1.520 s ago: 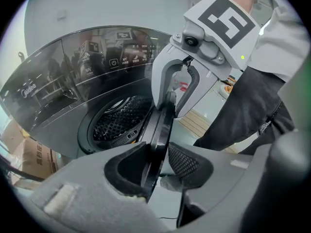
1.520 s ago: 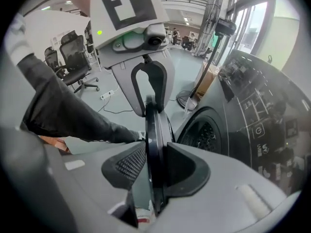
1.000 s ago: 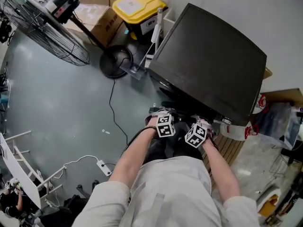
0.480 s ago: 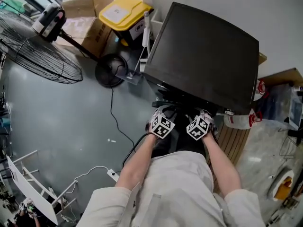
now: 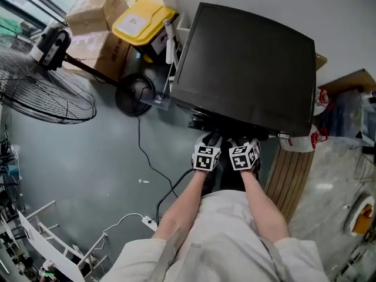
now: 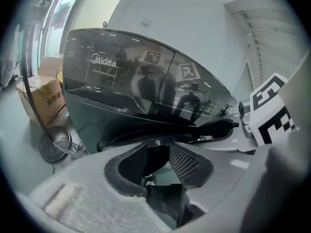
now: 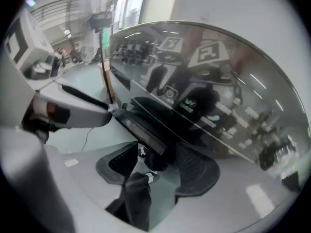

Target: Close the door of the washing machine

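Both grippers at the front edge of the washing machine lid, jaws apart.

Top-loader's dark glass lid (image 5: 247,69) fills the upper middle of the head view; from the left gripper view it looks slightly raised at the front, with a dark gap under its lip. Left gripper (image 5: 209,140) and right gripper (image 5: 244,141) sit side by side, just apart, at that front lip. Left: jaws spread, having just eased in a little, nothing pressed between them, lip just beyond the tips. Right: jaws just opened wide, the lid's front lip passing between them, pads not pressing on it. Standing fan (image 5: 47,93) and yellow-lidded bin (image 5: 140,22) on the floor beside the machine.
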Tool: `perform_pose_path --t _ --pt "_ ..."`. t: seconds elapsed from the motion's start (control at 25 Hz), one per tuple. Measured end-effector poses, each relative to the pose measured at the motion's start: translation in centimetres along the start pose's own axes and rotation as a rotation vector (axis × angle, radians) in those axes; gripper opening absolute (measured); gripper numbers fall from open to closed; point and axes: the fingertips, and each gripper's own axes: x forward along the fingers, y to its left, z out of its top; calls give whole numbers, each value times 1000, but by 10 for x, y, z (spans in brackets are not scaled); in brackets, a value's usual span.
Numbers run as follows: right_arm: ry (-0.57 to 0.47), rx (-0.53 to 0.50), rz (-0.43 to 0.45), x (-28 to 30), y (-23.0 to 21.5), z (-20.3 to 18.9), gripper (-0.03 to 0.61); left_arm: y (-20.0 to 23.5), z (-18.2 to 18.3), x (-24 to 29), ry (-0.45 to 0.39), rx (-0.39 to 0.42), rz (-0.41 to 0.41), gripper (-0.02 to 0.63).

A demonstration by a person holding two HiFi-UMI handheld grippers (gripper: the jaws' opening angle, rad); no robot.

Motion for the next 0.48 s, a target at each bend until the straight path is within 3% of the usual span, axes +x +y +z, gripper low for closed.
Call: perform_pose_path --t 0.08,0.2,0.28,0.48 --pt "-49 214 -41 -9 -9 1 237 -4 1 6 -1 -11 -7 149" --pt "-127 495 -78 -18 -19 -8 110 -9 2 11 -4 -32 -21 147" --pt "-156 584 -32 -18 -12 -14 94 -10 -1 12 8 -34 -14 147" --pt "-173 665 48 -18 -1 -25 67 -6 -11 14 44 -20 45 61"
